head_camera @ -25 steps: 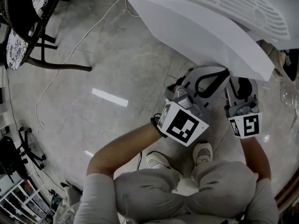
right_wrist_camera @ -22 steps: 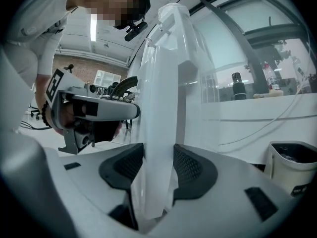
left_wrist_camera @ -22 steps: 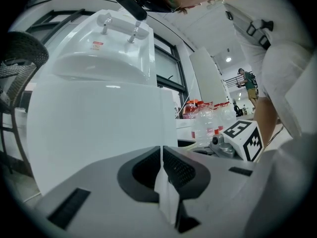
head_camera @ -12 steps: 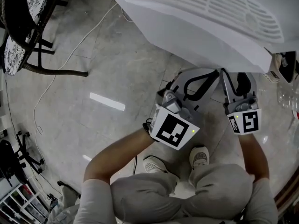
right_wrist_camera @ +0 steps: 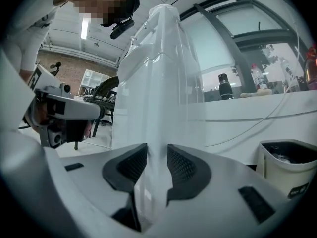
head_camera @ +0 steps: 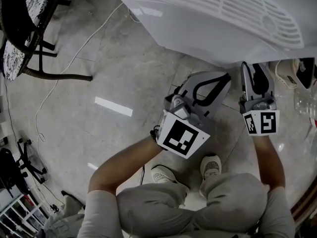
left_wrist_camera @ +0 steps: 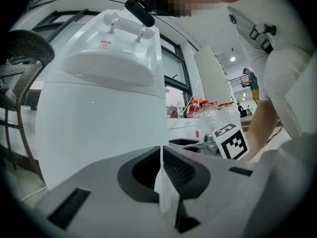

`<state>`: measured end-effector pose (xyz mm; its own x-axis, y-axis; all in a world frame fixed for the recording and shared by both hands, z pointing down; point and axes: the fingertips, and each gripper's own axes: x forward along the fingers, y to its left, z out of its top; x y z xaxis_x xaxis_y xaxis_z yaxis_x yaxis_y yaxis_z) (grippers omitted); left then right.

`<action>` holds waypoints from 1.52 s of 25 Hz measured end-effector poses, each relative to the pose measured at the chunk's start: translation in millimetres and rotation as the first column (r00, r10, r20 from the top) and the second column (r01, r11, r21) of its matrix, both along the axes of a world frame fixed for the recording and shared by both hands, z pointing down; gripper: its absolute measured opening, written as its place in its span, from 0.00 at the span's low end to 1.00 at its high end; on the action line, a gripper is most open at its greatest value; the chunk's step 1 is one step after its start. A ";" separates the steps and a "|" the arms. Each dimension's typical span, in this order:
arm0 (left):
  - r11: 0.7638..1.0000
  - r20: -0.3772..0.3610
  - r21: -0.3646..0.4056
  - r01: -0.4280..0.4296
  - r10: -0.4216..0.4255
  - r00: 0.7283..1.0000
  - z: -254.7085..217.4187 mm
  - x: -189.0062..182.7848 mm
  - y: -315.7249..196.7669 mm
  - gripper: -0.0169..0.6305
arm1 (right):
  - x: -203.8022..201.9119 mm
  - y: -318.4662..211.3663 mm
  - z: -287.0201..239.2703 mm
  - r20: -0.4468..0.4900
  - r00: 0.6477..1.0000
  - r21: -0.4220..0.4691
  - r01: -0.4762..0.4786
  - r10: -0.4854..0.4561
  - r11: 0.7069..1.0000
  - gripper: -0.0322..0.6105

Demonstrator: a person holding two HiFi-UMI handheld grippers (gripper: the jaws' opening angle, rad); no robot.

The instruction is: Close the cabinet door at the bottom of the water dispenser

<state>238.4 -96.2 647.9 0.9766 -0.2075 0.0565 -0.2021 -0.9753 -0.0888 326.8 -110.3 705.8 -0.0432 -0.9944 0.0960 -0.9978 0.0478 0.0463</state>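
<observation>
The white water dispenser (head_camera: pixel 223 19) fills the top of the head view and stands close ahead in the left gripper view (left_wrist_camera: pixel 99 108). Its base is hidden under its top in the head view. In the right gripper view the cabinet door (right_wrist_camera: pixel 157 128) shows edge-on, a thin white panel running up from between the pads. My right gripper (right_wrist_camera: pixel 157 157) has just been closing and its pads sit against that edge; in the head view it (head_camera: pixel 255 73) reaches under the dispenser. My left gripper (left_wrist_camera: pixel 162 155) is shut with nothing in it, pointing at the dispenser front (head_camera: pixel 225 78).
A dark chair (head_camera: pixel 29 29) stands at the far left, with a white cable (head_camera: pixel 74 58) trailing across the tiled floor. A white bin (right_wrist_camera: pixel 287 167) sits right of the dispenser. Bottles (left_wrist_camera: pixel 213 113) stand behind. The person's shoes (head_camera: pixel 214 165) are just below the grippers.
The right gripper has moved forward, further under the dispenser. The left gripper has stayed nearly in place.
</observation>
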 end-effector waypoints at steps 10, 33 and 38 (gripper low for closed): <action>0.998 0.013 -0.018 0.064 -0.063 0.998 7.3 -3.9 -11.1 0.04 | 0.8 1.7 -0.1 0.010 1.000 0.014 -0.008 0.008 1.000 0.24; 0.969 0.116 0.063 0.240 -0.246 0.962 6.7 -148.8 -44.6 0.04 | -28.5 54.7 -63.8 -0.021 0.999 0.023 0.029 -0.029 0.999 0.09; 0.929 0.078 0.008 0.370 -0.370 0.926 2.8 -189.7 -61.9 0.04 | -40.0 45.7 -73.1 -0.046 0.998 0.047 0.054 -0.051 0.997 0.09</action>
